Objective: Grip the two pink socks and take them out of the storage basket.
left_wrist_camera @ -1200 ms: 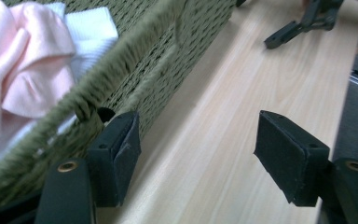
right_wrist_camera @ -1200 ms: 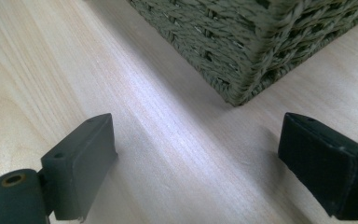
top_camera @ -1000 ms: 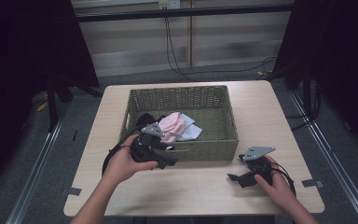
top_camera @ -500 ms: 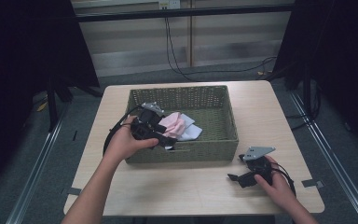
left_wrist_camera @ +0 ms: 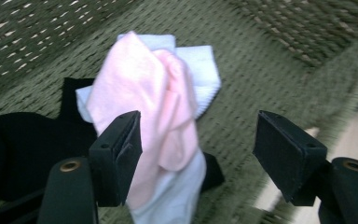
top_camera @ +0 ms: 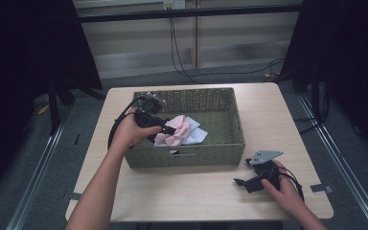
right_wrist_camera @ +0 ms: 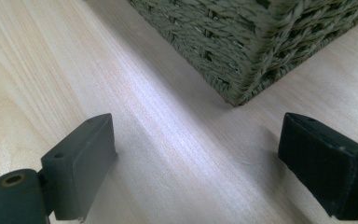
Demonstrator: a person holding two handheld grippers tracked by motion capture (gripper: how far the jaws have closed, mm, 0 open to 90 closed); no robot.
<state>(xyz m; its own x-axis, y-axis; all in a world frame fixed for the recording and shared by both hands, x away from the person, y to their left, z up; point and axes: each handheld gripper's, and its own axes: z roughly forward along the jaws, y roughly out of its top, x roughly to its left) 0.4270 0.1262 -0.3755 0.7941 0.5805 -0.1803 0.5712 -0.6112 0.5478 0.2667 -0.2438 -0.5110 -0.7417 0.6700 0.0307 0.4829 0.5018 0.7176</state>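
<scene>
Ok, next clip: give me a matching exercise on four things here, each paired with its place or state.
Things:
1. pink cloth
2. left gripper
3. right gripper
4. black cloth

Places or states:
A. open, low over bare table beside a basket corner
B. on the basket floor, partly under the light cloths
C. open, over the basket
D. lying on top of a white cloth

Pairs: 1-D, 2-C, 3-A, 4-B
</scene>
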